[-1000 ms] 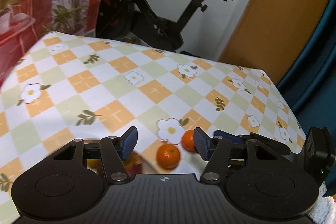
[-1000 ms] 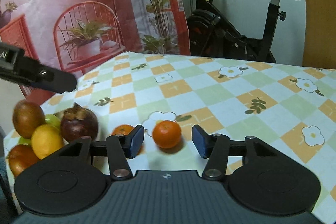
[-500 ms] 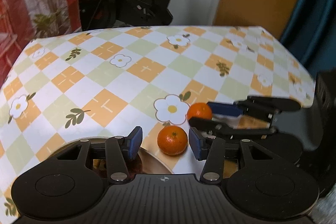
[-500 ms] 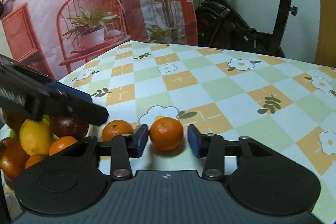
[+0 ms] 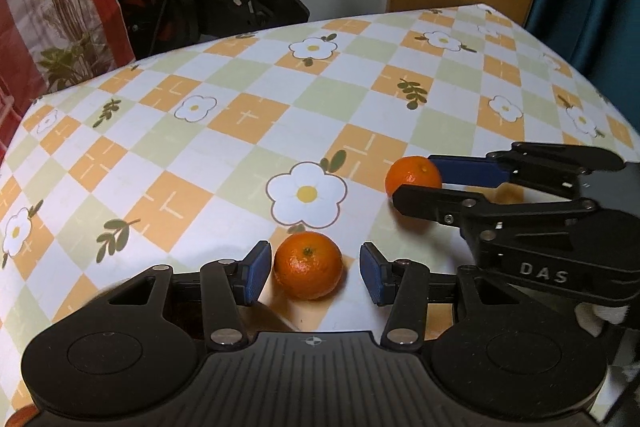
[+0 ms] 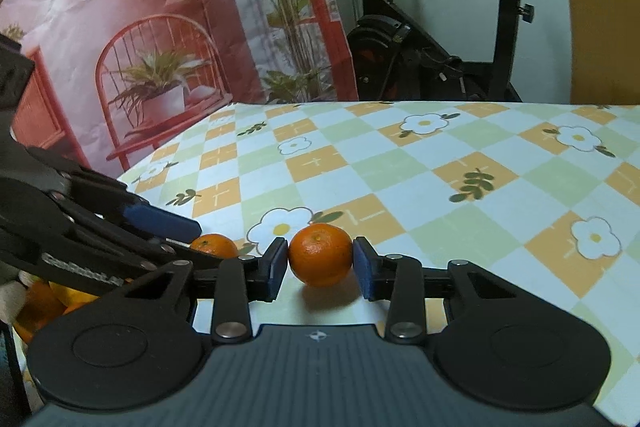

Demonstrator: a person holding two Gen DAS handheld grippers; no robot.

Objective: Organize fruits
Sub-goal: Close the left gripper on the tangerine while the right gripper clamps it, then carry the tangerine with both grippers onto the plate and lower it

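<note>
**A:** Tangerines, two of them, loose on the checked counter (image 5: 200, 163). Which hand has which?

**B:** The right gripper (image 6: 320, 261) has the far tangerine (image 6: 320, 254) squarely between its fingers, and the blue pads sit against both sides of the fruit. Its jaws have just been closing, and I read that as a grip taken, with the fruit not yet lifted off the cloth. The left gripper (image 5: 312, 271) frames the near tangerine (image 5: 308, 265); its jaws have been narrowing too, but there is a gap on either side, wider on the right pad, so it is open around the fruit, not holding it.

**A:** So the step in hand?

**B:** Picking up the two strays, I would say. A heap of other fruit (image 6: 44, 303) shows at the lower left edge of the right wrist view, behind the left gripper's body, which is probably where they belong, though what holds it is hidden.

**A:** And next?

**B:** The left fingers need to finish closing, centred on the fruit so it does not roll out. Then both lift straight up. The grippers are close together, so they should rise without crossing.
</note>
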